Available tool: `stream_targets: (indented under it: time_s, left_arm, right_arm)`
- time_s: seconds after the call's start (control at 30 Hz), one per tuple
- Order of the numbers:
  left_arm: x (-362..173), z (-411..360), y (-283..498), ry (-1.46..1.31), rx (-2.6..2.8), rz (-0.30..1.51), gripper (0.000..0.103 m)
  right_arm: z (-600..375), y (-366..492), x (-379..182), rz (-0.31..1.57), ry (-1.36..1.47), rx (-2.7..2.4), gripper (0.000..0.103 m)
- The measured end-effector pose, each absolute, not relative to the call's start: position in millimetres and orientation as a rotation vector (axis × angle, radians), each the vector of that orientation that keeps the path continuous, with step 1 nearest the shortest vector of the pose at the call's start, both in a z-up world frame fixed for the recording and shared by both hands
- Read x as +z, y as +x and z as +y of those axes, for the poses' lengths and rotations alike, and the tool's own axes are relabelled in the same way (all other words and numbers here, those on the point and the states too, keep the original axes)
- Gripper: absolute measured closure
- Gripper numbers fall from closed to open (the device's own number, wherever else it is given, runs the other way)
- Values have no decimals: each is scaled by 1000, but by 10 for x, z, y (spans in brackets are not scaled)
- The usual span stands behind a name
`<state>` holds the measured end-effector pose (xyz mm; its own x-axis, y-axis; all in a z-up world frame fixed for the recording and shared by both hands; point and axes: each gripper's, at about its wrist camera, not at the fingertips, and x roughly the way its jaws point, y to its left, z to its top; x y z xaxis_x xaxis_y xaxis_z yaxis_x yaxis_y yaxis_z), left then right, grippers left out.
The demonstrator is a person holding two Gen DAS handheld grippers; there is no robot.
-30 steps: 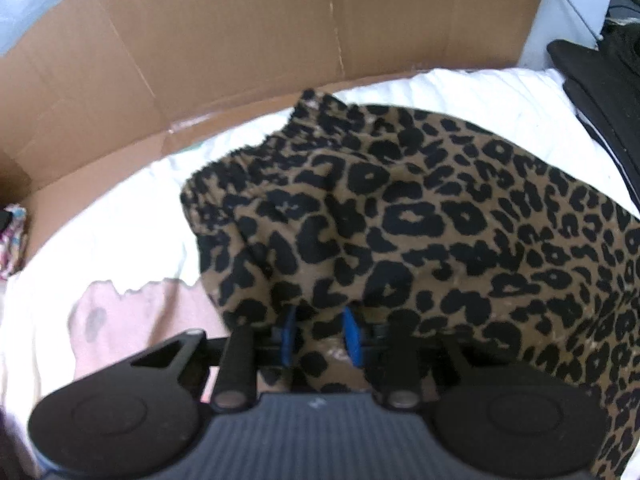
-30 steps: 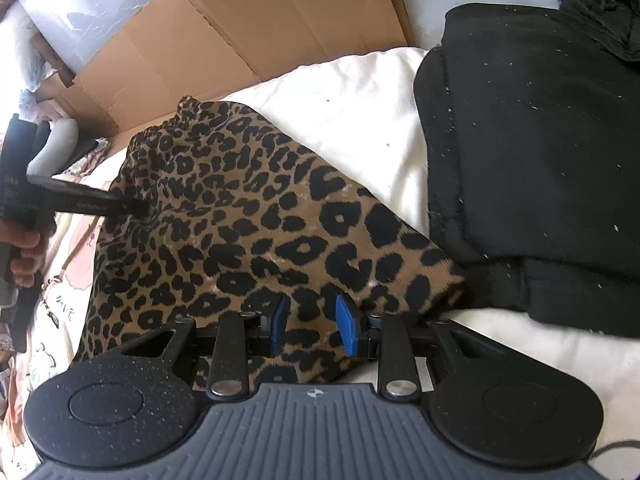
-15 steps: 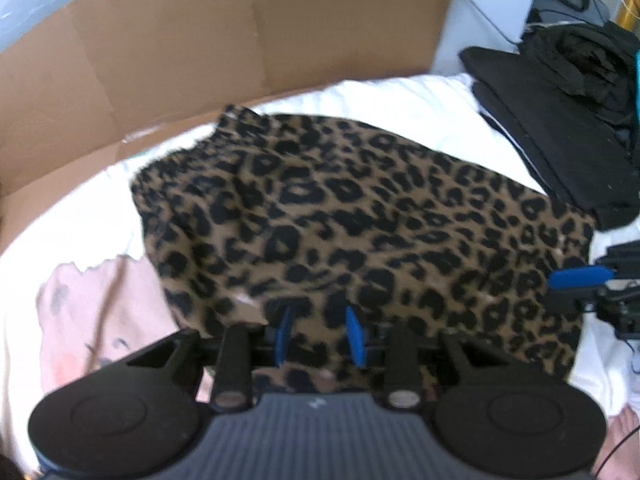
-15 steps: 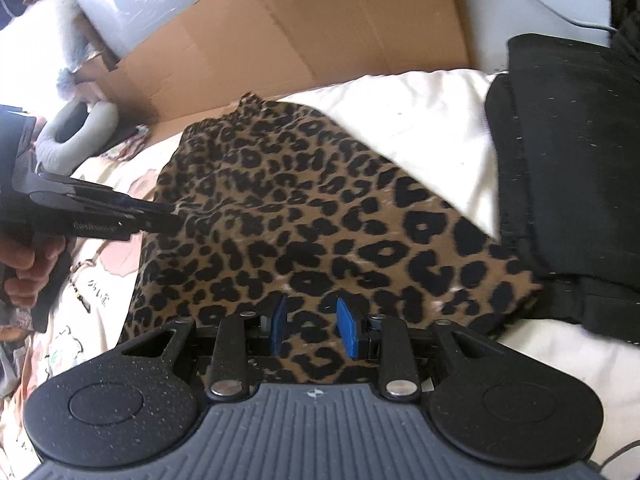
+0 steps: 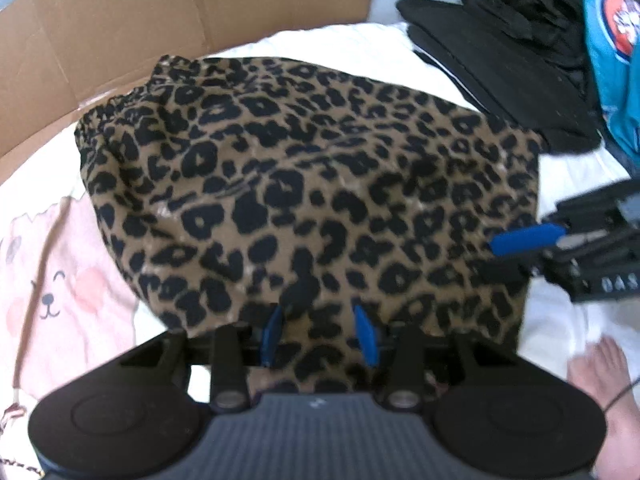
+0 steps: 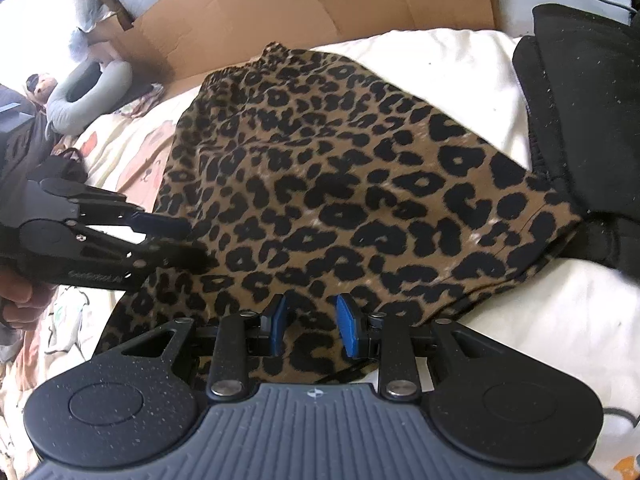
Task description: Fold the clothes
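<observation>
Leopard-print garment [image 5: 312, 184] lies spread on a white bedsheet [image 5: 344, 46], gathered elastic waistband [image 5: 120, 104] at the far end toward the flattened cardboard box [image 5: 140, 20]; the near hem reaches up to both tools. Left gripper [image 5: 320, 334] sits at the near edge of the garment, blue pads [image 5: 272, 334] spread apart with leopard fabric lying between and under them, not pinched. Right gripper [image 6: 312, 330] at the near hem too, blue fingertips [image 6: 349, 330] parted, cloth showing in the gap, nothing clamped. In the left wrist view the right gripper [image 5: 516, 252] comes in from the right, its blue pad over the garment's right edge; whether it touches the cloth, can't tell. In the right wrist view the left gripper [image 6: 176, 236] reaches in from the left with its tips at the garment's left edge, fingers apart. Folded black clothes [image 6: 588, 128] stacked just right of the garment, touching its right edge. Teal printed cloth [image 5: 612, 60] beyond the black pile. Pink bear-print blanket [image 5: 56, 280] left of the garment. Grey neck pillow [image 6: 88, 92] far left near the box. Bare foot [image 5: 600, 376] at lower right in the left wrist view.
</observation>
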<state>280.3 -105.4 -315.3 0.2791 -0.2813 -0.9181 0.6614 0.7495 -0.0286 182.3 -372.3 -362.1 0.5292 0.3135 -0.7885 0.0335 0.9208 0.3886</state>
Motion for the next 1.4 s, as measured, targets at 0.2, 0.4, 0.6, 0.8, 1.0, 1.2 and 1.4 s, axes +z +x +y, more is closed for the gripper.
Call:
stream_targets:
  time_s: [0.2, 0.4, 0.6, 0.8, 1.0, 1.2, 1.4]
  left_arm:
    - [-2968, -794, 2605, 403, -659, 1155, 61]
    - [-2804, -524, 2450, 370, -629, 1169, 61]
    - [-2766, -296, 2290, 277, -597, 1159, 61]
    - [-2809, -186, 2157, 157, -596, 1139, 61]
    - [-2922, -123, 2037, 84, -596, 1153, 62]
    - [-2959, -75, 1989, 74, -593, 1148, 62]
    - [-2957, -7, 2004, 17, -586, 1161, 62]
  right_arm:
    - [-3654, 1762, -3602, 1013, 385, 186, 68]
    - [-3594, 1693, -3471, 989, 384, 199, 68]
    - [-3518, 1621, -3275, 989, 339, 260, 68]
    - [-3423, 1537, -3128, 1047, 292, 374, 68]
    - [-3290, 1461, -3024, 1103, 280, 486, 68]
    - [-3076, 1460, -3033, 1142, 298, 562, 68]
    - [-2895, 1470, -3068, 1179, 312, 619, 61]
